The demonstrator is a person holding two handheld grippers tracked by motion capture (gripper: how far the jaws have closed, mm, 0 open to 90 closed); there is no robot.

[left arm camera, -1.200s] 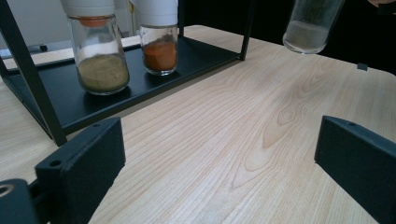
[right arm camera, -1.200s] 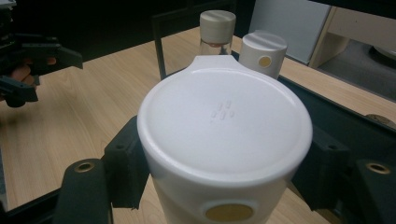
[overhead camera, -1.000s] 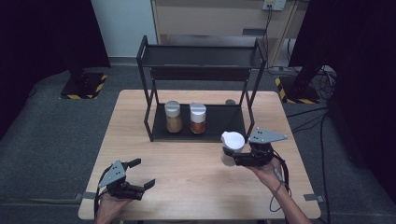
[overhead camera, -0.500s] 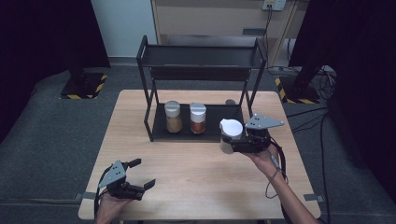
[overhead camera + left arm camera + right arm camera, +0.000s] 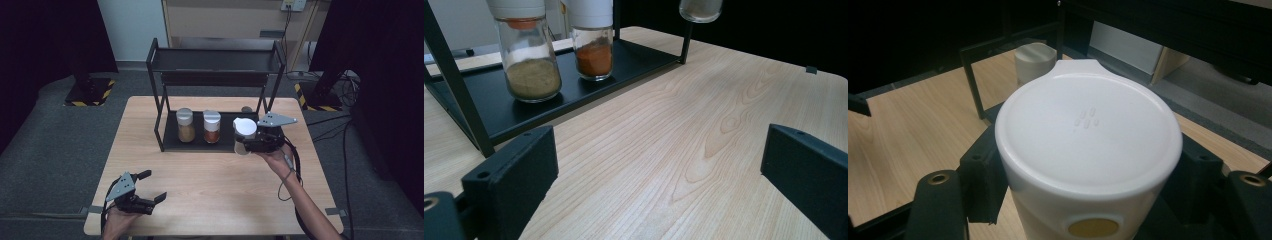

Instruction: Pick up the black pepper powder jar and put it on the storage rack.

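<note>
Two spice jars (image 5: 198, 125) already stand on the rack's (image 5: 172, 141) lower shelf. The right tool (image 5: 248, 145) is pinching a third, white-capped jar (image 5: 244, 131) at the shelf's 3 o'clock end, not yet set down. The left tool (image 5: 155, 187), spread and empty, rests at the desk's (image 5: 225, 185) 7 o'clock corner.

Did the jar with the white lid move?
Yes. The white-lidded jar, held in the right gripper, moved left, closer to the black rack.
</note>
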